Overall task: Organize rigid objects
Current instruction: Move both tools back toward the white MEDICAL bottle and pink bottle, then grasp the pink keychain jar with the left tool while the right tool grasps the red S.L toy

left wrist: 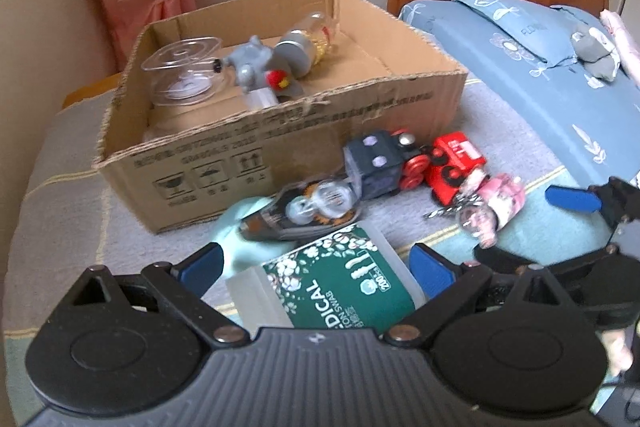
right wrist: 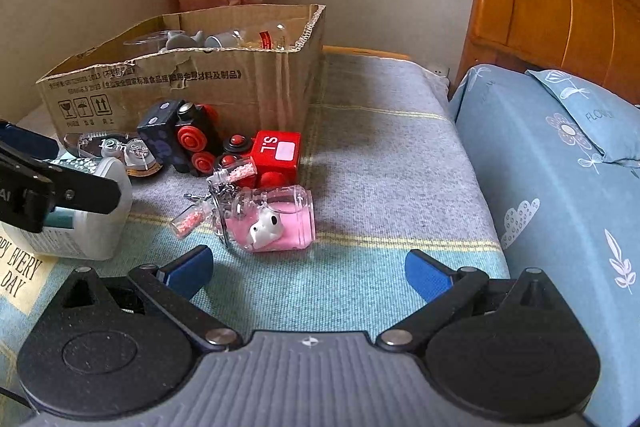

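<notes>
Nearest, left gripper (left wrist: 320, 267): jaws spread wide, straddling cotton swab tub (left wrist: 336, 283), blue pads just beside its two sides, not visibly squeezing; lined up, apparently, for a pinch across the tub. Right gripper (right wrist: 308, 267): jaws released too, empty, hovering over blanket (right wrist: 380, 155), aimed at pink jar (right wrist: 276, 223) lying on its side just ahead, bead vials (right wrist: 188, 223) chained to it. Beyond, red train car (right wrist: 276, 155), dark locomotive (right wrist: 180, 139) and correction tape (right wrist: 116, 149) crowded against near wall of cardboard box (right wrist: 192, 87), not yet inside. Farther, within box: clear container (left wrist: 184, 71), grey elephant toy (left wrist: 252, 63), glass bottle (left wrist: 308, 39), already stowed; right part of floor bare, probably room for the rest.
</notes>
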Demonstrator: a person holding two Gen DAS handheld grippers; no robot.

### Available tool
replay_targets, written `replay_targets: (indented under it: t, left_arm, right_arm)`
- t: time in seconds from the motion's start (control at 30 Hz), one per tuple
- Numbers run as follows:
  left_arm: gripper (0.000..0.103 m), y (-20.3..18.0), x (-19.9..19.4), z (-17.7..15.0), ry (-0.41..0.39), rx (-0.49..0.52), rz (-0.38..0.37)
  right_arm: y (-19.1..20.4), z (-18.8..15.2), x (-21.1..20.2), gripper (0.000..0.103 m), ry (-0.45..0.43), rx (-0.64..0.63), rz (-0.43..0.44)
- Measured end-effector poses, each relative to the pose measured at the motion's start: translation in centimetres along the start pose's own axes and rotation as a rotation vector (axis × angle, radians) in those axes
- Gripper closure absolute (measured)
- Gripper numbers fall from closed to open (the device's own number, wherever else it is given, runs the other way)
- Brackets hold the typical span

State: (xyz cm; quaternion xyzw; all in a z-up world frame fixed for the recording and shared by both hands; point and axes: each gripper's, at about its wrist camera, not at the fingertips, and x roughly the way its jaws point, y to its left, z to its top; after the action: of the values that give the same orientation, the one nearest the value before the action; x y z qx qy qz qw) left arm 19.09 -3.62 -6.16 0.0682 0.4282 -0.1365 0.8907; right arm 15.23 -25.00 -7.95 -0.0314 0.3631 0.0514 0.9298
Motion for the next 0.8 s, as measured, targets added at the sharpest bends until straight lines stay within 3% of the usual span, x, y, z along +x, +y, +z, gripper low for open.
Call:
replay_targets:
  t: [0.23, 0.3, 0.37, 0.47, 0.8]
  left_arm:
    - [0.001, 1.1, -1.8, -1.6, -0.010, 0.059, 0.074]
    - [0.001, 0.8, -2.6, -1.9, -0.028, 0.088, 0.089]
    - [0.001, 0.5, -3.2, -2.0, -0.049, 0.109, 0.092]
    - [0.001, 0.1, -4.0, -1.9, -0.072, 0.123, 0.080]
    - [0.001, -0.7, -4.9, -2.2, -0.093, 0.136, 0.048]
  right_arm:
    - [0.7, 0.6, 0.7, 0.001, -0.009, -0.033, 0.037]
    - [1.1, 0.9, 0.7, 0.011, -0.024, -0.043, 0.046]
    - [1.6, 1.1, 0.6, 0.030, -0.038, -0.057, 0.059]
    - [2.1, 1.2, 0.2, 0.044, -0.045, -0.073, 0.059]
    - [3.1, -1.2, -2.9, 0.045, -0.028, -0.120, 0.137]
